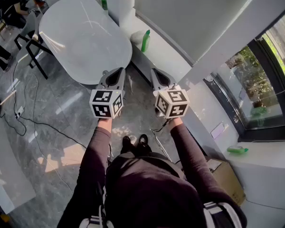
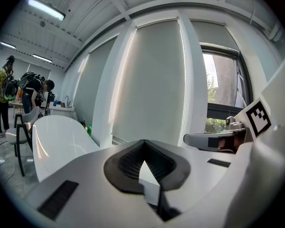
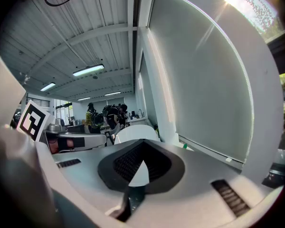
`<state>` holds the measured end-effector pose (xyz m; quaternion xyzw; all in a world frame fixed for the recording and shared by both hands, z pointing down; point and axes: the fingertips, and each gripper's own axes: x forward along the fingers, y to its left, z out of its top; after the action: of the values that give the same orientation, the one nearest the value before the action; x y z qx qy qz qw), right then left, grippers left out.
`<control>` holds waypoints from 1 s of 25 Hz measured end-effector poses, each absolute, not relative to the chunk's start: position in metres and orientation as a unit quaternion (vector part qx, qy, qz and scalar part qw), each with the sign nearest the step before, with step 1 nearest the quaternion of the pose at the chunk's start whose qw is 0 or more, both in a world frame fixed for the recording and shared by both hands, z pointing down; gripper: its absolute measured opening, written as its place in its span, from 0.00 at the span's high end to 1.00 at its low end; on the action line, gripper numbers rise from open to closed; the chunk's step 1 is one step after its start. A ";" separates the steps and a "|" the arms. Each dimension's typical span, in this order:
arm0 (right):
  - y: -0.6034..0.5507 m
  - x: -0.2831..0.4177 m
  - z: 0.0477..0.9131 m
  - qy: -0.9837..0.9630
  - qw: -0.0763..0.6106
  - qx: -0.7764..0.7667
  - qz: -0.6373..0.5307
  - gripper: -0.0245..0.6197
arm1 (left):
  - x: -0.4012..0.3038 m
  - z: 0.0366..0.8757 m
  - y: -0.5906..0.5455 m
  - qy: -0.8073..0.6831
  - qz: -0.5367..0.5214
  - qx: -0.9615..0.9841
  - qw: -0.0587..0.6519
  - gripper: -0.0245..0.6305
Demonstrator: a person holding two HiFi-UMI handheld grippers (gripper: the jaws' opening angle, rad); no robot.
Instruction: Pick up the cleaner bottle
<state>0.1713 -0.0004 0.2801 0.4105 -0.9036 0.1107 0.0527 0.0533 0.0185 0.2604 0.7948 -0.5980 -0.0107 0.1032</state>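
The cleaner bottle (image 1: 145, 41), judged to be the green one nearest ahead, stood upright on a low white ledge (image 1: 168, 58) along the wall, just beside a pale rounded object (image 1: 136, 36). It was well apart from both grippers, and no approach had been made.

The first risk was picking the wrong bottle. A second green bottle (image 1: 103, 2) stood farther off, past the oval surface (image 1: 85, 37). Another green bottle (image 1: 237, 149) lay on its side on the windowsill (image 1: 270, 151) at the person's right. From this far, nothing showed for certain which one was the cleaner.

The left gripper (image 1: 114, 72) and right gripper (image 1: 157, 74) were held side by side, pointing nearly level. The jaws of each were closed together with nothing between them. If either arrived at the bottle like that, its tip would probably push the bottle over or shove it into the pale object, so the jaws needed to open first.

The bottle looked tall and narrow, so a high or off-centre grip could tip it. The wall close behind left little room to overshoot. Cables (image 1: 33, 120) trailed across the glossy floor (image 1: 80, 108) at the left, a possible snag if the person stepped that way.
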 end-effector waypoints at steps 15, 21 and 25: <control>-0.012 0.173 0.284 -0.905 0.052 0.405 0.119 0.96 | 0.051 0.263 0.008 -0.604 -0.005 0.791 0.102 0.95; -0.019 0.180 0.288 -0.909 0.051 0.394 0.126 0.96 | 0.062 0.265 -0.007 -0.600 0.005 0.793 0.106 0.95; -0.029 0.191 0.289 -0.909 0.051 0.394 0.126 0.96 | 0.074 0.263 -0.020 -0.597 0.009 0.795 0.106 0.95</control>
<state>0.1906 -0.0287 0.2888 0.3941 -0.9090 0.1258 0.0510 0.0738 -0.0202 0.2633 0.7952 -0.5968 0.0091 0.1064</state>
